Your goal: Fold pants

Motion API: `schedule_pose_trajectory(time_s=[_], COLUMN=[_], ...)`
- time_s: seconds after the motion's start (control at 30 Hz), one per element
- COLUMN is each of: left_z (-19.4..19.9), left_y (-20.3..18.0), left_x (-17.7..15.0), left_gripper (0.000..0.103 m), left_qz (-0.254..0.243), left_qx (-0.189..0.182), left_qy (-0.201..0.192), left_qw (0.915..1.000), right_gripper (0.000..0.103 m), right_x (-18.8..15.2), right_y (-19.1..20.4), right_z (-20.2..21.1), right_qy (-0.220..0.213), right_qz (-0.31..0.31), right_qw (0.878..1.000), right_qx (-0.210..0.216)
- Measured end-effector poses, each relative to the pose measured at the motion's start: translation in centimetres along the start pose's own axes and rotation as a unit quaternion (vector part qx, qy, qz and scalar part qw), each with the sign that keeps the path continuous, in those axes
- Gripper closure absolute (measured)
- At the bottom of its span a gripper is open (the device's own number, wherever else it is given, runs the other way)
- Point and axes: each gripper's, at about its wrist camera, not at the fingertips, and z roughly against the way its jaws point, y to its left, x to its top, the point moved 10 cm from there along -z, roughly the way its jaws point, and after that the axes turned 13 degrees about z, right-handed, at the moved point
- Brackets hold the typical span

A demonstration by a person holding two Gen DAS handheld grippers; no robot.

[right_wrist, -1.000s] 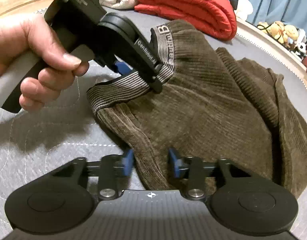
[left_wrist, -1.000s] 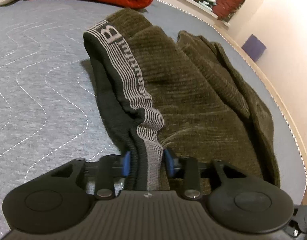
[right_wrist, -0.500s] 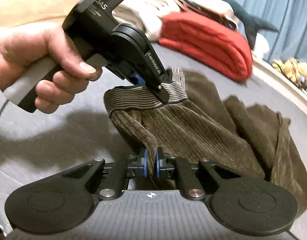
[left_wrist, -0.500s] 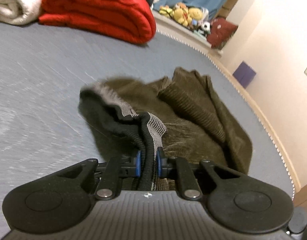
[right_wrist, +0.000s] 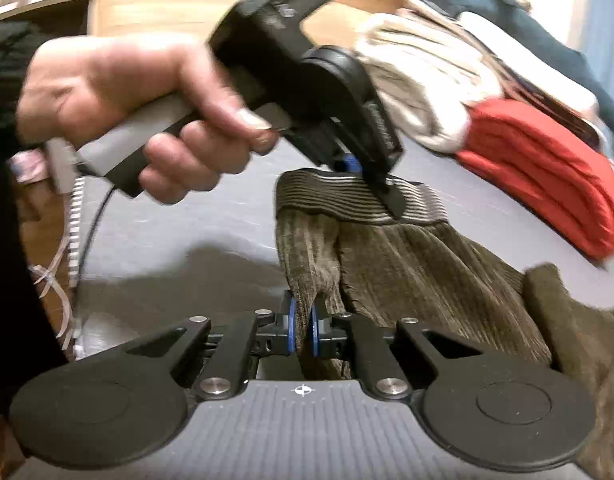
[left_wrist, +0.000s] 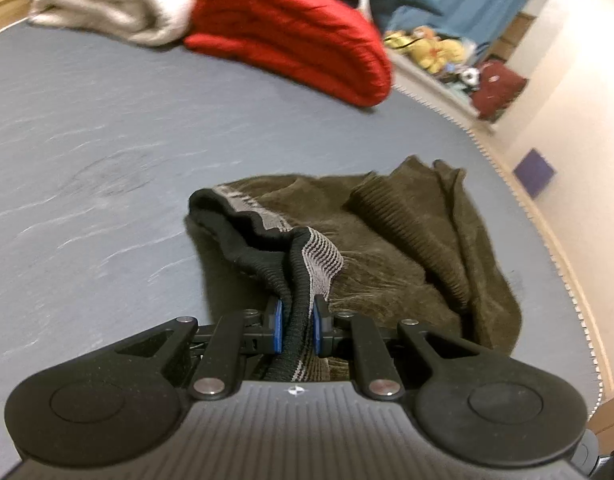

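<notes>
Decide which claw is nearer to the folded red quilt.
Left. The left claw grips the striped waistband on the side toward the folded red quilt; the right claw pinches brown corduroy farther back.

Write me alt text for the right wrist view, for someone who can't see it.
The right hand-held gripper is shut on a fold of brown corduroy pants, while a person's hand holds the left hand-held gripper clamped on their striped waistband, lifting it off a grey bed. Red and white folded blankets lie behind, blurred.
</notes>
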Motion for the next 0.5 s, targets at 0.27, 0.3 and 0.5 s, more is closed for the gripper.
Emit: schedule_pose_trajectory(time_s=[0.27,0.3,0.5], left_z=[-1.6,-1.9,-0.3], left_y=[3.1,3.1,1.4], left_x=[-1.8,-2.0,0.5], left_gripper=[0.081,0.078,0.045], left_qz=[0.004,-0.011,-0.1], left_qx=[0.075,0.09,0.154], left_qy=[0.065,0.067,-0.019], left_qw=[0.995,0.9936,0.9829], right_gripper=[0.093,0.093,0.047], right_x=[0.1,-0.6,-0.7], right_y=[2.4,2.1,-1.3], right_z=[-2.9,-3.2,-2.6], right_qy=[0.04,0.057,0.066], right_qz=[0.024,0.015,-0.03], right_qw=[0.998,0.998,0.997], right_qx=[0.038,0.033,-0.002])
